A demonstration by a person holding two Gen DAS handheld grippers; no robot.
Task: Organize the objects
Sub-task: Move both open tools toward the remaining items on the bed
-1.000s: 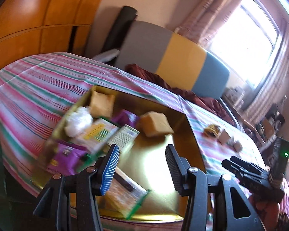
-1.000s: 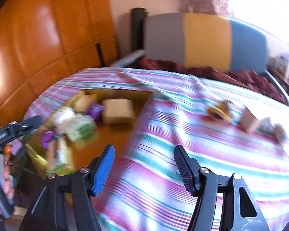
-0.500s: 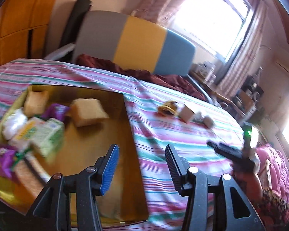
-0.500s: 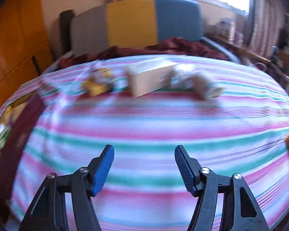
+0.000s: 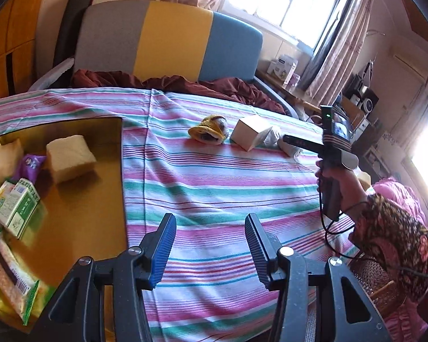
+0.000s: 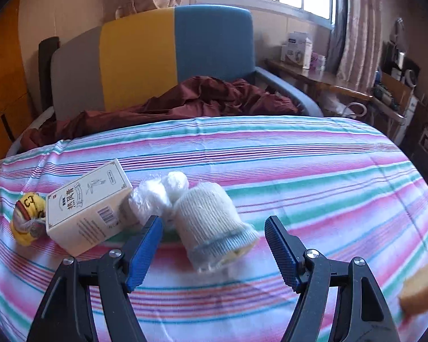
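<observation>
The right gripper (image 6: 214,245), jaws wide and empty, hovered just before the plastic-wrapped cream ribbed roll (image 6: 211,219), its long axis pointing toward them.

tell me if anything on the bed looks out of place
A cluster lies loose on the striped sheet, outside the gold tray: a cream box, a yellow pouch and wrapped rolls tipped on their sides.

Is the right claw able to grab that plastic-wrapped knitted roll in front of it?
Probably yes. The right claw is open, and the wrapped roll lies just ahead between its fingers with nothing in between.
</observation>
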